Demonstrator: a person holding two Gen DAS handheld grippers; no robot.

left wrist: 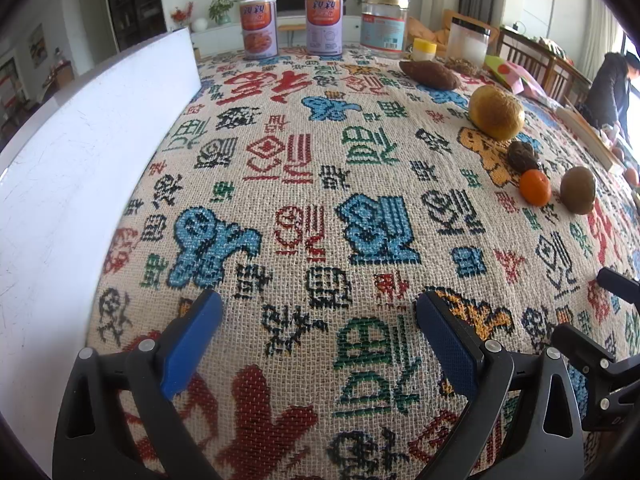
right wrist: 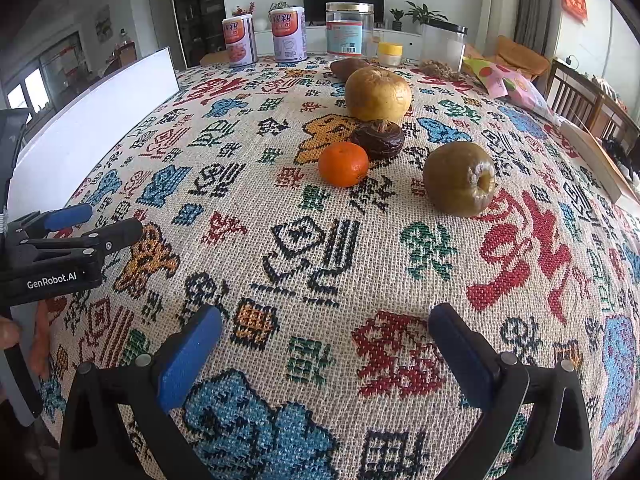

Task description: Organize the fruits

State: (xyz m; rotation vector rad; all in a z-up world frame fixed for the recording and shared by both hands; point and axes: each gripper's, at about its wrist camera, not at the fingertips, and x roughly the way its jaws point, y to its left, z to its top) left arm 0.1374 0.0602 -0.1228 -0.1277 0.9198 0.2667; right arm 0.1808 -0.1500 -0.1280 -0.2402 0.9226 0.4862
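Several fruits lie on the patterned tablecloth: a large yellow-brown pear (right wrist: 378, 93) (left wrist: 496, 112), a dark wrinkled fruit (right wrist: 378, 139) (left wrist: 523, 156), a small orange tangerine (right wrist: 343, 164) (left wrist: 535, 187), and a green-brown fruit (right wrist: 459, 178) (left wrist: 578, 190). A brown sweet potato (left wrist: 430, 74) (right wrist: 347, 68) lies behind them. My left gripper (left wrist: 318, 310) is open and empty, low over the cloth, well left of the fruits. My right gripper (right wrist: 326, 326) is open and empty, in front of the fruits. The left gripper also shows at the left edge of the right wrist view (right wrist: 96, 222).
A white board (left wrist: 92, 152) (right wrist: 100, 108) stands along the table's left side. At the back stand two orange-labelled cans (left wrist: 259, 28) (left wrist: 324, 24), a glass jar (left wrist: 384, 26), a small yellow-lidded jar (left wrist: 424, 49) and a black-lidded container (left wrist: 468, 42). A person (left wrist: 610, 88) is at the far right.
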